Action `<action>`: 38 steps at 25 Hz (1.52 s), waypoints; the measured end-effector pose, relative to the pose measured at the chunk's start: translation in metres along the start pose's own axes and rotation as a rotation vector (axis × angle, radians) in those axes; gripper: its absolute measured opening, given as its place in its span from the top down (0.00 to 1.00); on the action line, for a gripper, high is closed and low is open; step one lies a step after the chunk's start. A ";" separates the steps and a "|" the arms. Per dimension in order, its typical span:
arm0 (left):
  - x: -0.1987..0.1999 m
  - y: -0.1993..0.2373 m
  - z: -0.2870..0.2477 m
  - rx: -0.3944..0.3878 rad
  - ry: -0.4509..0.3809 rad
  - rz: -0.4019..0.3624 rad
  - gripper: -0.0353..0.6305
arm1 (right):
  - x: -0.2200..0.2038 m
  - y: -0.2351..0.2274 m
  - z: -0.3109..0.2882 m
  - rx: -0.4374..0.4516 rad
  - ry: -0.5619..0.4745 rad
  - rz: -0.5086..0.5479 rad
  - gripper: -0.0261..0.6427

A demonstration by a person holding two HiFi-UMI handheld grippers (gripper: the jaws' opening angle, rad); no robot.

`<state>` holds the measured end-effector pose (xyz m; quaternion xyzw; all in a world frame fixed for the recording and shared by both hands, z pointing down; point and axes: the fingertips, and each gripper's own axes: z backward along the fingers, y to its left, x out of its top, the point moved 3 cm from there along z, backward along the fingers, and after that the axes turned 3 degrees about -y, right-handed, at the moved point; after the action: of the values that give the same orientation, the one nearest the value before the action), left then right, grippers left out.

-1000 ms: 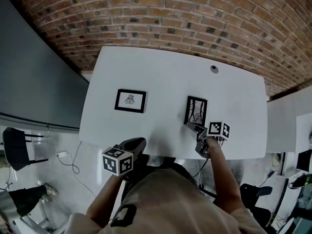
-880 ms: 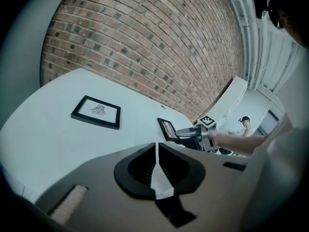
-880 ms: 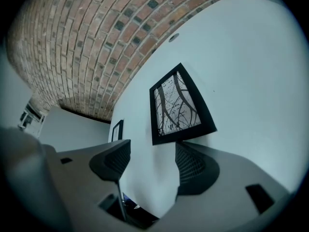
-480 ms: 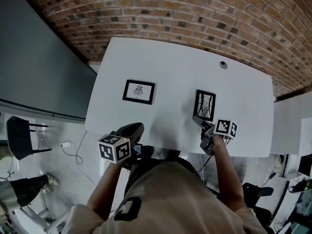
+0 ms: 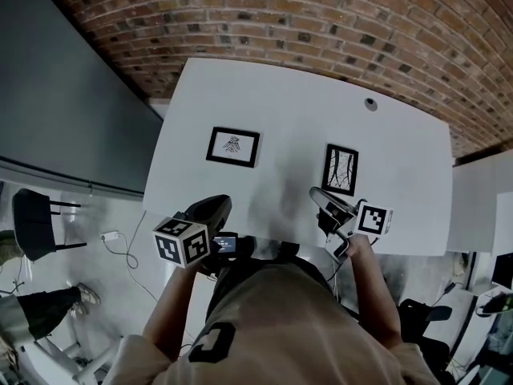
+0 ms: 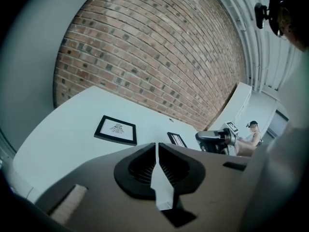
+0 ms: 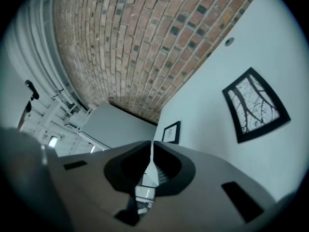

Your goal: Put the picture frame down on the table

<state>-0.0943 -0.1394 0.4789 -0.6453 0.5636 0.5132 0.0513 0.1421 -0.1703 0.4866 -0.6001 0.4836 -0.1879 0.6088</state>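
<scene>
Head view: frame (image 5: 340,169) lies flat on the white tabletop (image 5: 296,111), right of its centre, long axis running from the tabletop's near edge to its far edge. Right tongs (image 5: 316,192) hover just beside the frame, jaws pressed together, holding nothing. Left tongs (image 5: 216,203), at the near edge, likewise closed and empty.

A white table (image 5: 280,119) stands against a brick wall (image 5: 321,14), black chair (image 5: 30,224) on pale floor (image 5: 96,215).
</scene>
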 end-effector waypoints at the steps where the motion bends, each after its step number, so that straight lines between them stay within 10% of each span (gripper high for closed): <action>1: -0.001 -0.002 0.001 -0.003 0.000 -0.003 0.92 | -0.003 0.010 -0.001 0.030 0.003 0.006 0.94; 15: 0.026 -0.018 0.031 -0.086 -0.075 -0.117 0.92 | -0.044 0.108 -0.035 0.261 0.061 0.073 0.94; 38: 0.003 0.019 0.085 -0.144 -0.047 -0.138 0.92 | -0.119 0.135 -0.046 0.149 -0.024 0.055 0.94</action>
<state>-0.1611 -0.0940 0.4468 -0.6723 0.4782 0.5627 0.0531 0.0019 -0.0711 0.4160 -0.5420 0.4772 -0.1992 0.6624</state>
